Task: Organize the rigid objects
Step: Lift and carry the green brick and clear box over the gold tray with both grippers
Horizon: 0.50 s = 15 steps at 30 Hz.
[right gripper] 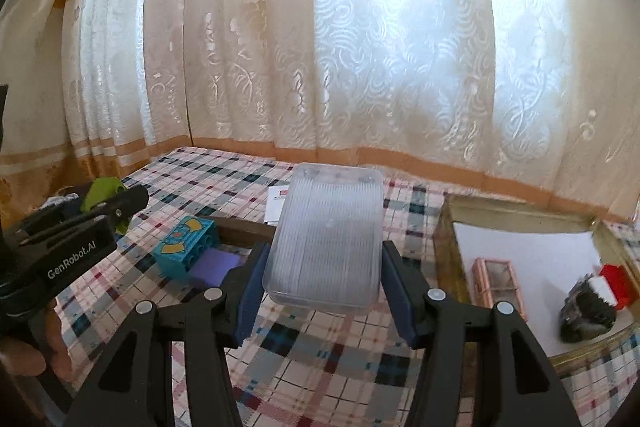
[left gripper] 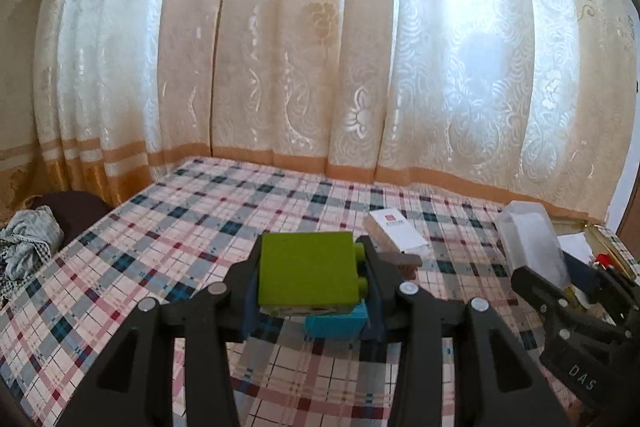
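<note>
Surface: plaid tablecloth (left gripper: 168,227), woven checks, flat against a patterned lace curtain (left gripper: 280,47).
Green block: matte lime building brick (left gripper: 306,269), boxy with round studs on its right side, raised above the tablecloth.
Left gripper (left gripper: 310,279): black arms, blue pads pressed on the green brick's two sides, partly closed.
Clear box: ribbed translucent plastic case (right gripper: 326,237), rounded corners, lifted over the tablecloth.
Right gripper (right gripper: 324,281): clamped on the case's long sides.
Blue brick (right gripper: 186,247): glossy, printed, on the tablecloth left of the case.
Tray: gold-rimmed (right gripper: 444,239), right of the case.
</note>
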Tool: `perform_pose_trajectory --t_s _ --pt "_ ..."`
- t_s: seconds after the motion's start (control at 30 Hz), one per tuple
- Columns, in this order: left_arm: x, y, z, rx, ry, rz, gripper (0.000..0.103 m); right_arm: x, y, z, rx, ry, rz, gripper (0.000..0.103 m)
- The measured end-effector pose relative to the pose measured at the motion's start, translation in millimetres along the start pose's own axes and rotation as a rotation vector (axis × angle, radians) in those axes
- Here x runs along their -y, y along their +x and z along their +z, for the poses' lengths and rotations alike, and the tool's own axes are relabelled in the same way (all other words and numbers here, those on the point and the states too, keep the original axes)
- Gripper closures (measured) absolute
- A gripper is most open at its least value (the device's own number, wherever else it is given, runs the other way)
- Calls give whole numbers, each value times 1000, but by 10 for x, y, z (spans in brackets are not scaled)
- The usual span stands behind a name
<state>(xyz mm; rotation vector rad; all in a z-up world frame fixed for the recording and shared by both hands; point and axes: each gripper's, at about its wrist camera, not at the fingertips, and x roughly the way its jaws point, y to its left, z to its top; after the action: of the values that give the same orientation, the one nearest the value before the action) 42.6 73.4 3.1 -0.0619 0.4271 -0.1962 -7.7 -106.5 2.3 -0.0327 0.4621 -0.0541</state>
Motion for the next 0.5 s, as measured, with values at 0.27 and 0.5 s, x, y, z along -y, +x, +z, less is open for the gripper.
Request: perform_pose_trajectory --t_s 0.27,0.5 --pt "76 -69 -24 37 7 73 61 11 -72 -2 46 -44 -46 46" --pt "220 -97 -52 33 22 83 61 96 -94 -15 44 -24 -58 46"
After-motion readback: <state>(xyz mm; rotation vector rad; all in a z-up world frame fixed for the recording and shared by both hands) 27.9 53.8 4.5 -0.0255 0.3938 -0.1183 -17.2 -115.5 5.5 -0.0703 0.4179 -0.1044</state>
